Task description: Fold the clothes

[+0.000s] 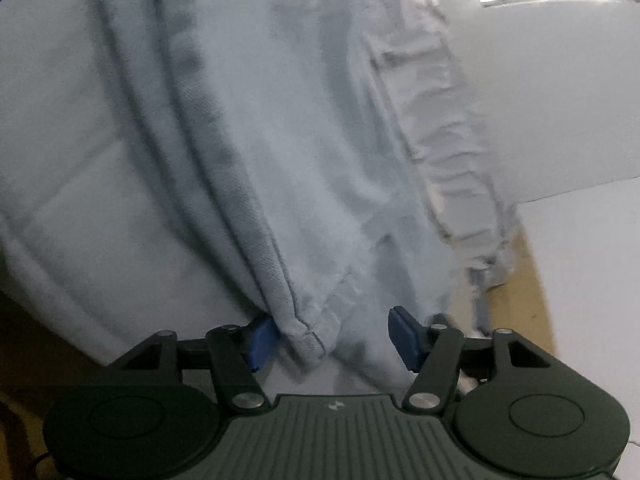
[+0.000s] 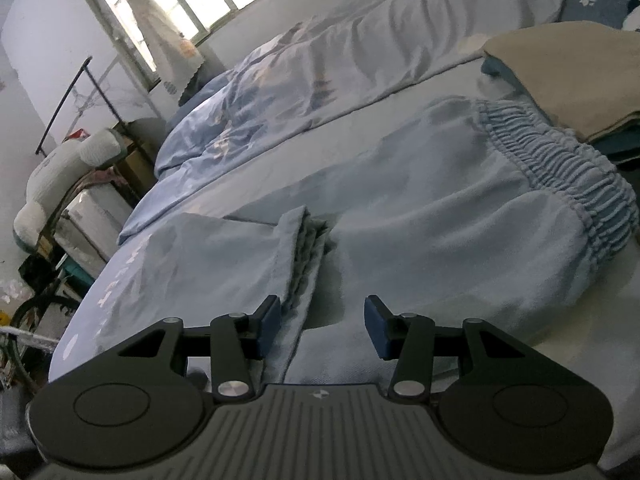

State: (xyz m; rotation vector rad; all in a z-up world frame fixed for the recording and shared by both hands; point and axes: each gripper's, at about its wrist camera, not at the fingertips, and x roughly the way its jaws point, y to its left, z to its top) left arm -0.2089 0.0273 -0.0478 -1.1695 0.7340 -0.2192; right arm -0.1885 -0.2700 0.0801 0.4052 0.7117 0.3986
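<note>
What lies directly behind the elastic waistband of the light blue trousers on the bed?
Behind the waistband sits a stack of folded clothes, beige piece on top, darker blue layers showing at its edges. How many garments it holds is hidden by the top piece.

We saw a bed (image 2: 224,196) with a pale blue sheet. On it lay light blue trousers (image 2: 460,216), waistband beside a folded stack (image 2: 576,76), a rumpled quilt (image 2: 340,64) along the far side, and a blue pillow (image 2: 596,2).
</note>
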